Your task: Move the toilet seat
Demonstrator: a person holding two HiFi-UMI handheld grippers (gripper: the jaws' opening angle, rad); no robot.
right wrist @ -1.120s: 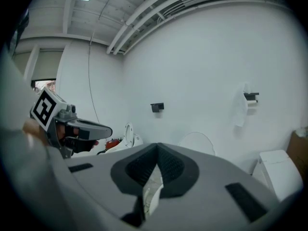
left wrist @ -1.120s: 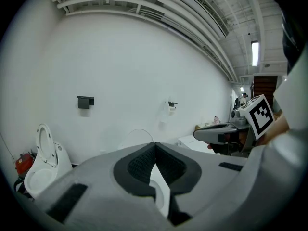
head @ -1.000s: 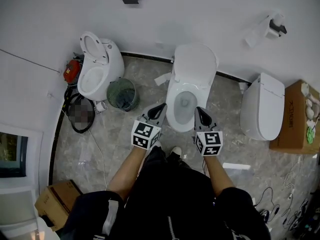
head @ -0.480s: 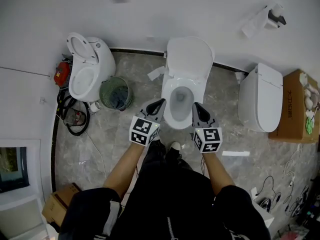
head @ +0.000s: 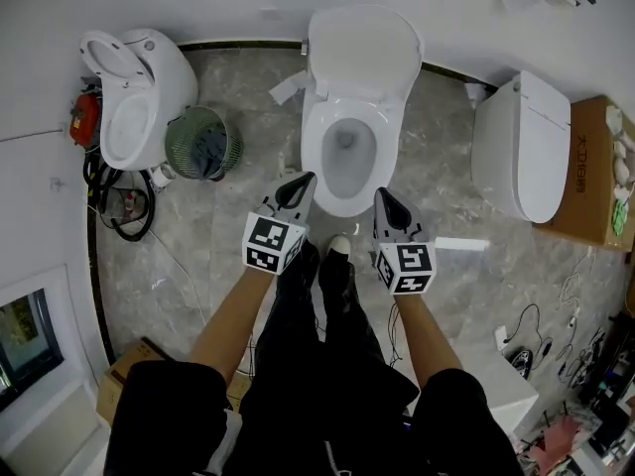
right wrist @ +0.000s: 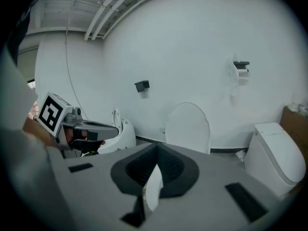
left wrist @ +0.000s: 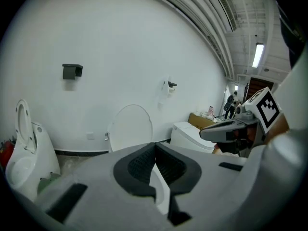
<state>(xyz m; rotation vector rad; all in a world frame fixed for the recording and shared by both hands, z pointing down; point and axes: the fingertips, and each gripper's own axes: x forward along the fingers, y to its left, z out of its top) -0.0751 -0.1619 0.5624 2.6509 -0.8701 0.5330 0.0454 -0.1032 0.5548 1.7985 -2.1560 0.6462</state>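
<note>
The middle toilet has its white lid (head: 363,52) raised against the wall, and its seat (head: 346,192) lies flat on the bowl. The same lid (left wrist: 130,128) stands upright ahead in the left gripper view, and the lid (right wrist: 188,126) shows likewise in the right gripper view. My left gripper (head: 305,179) hangs beside the bowl's front left, shut and empty. My right gripper (head: 381,194) hangs beside the bowl's front right, also shut and empty. Neither touches the seat. Each gripper view shows its own dark pads pressed together: left gripper (left wrist: 155,151), right gripper (right wrist: 156,154).
A second toilet (head: 134,102) with its lid up stands at the left, with a green wire bin (head: 203,144) beside it. A closed toilet (head: 521,147) and a cardboard box (head: 593,181) stand at the right. Cables (head: 121,204) lie by the left wall. My shoes (head: 335,251) are just before the bowl.
The head view has tilted, so the toilets have slid up and left in the picture. Both grippers stay shut and keep their places either side of the bowl's front.
</note>
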